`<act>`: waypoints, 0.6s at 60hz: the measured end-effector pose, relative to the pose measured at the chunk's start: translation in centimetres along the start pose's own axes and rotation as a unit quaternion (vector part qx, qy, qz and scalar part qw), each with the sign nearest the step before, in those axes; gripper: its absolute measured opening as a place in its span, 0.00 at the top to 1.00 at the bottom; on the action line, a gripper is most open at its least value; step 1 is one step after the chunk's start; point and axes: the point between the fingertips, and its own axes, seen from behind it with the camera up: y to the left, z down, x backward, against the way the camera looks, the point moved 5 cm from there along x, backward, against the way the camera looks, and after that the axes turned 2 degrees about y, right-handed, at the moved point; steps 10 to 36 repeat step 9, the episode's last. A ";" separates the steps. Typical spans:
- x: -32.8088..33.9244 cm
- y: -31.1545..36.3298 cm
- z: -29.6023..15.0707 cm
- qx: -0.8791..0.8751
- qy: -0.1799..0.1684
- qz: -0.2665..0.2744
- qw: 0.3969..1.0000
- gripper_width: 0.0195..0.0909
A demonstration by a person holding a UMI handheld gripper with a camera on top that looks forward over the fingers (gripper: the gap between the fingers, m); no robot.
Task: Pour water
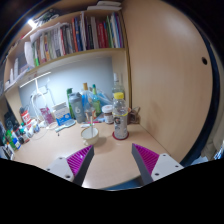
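A clear bottle with a yellow cap and a red-and-white label stands upright on the wooden desk, beyond my fingers and slightly to the right. To its left sits a small glass cup. My gripper is open, its purple pads spread wide over bare desk. Nothing is between the fingers. The bottle and cup are well ahead of the fingertips.
Several bottles and containers crowd the back of the desk. A shelf of books hangs above. A wooden panel walls off the right side. More clutter lies along the left edge.
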 end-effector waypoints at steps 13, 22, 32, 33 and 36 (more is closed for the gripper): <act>7.5 2.5 -0.3 -0.006 -0.011 -0.012 1.000 0.09; 7.5 2.5 -0.3 -0.006 -0.011 -0.012 1.000 0.09; 7.5 2.5 -0.3 -0.006 -0.011 -0.012 1.000 0.09; 7.5 2.5 -0.3 -0.006 -0.011 -0.012 1.000 0.09; 7.5 2.5 -0.3 -0.006 -0.011 -0.012 1.000 0.09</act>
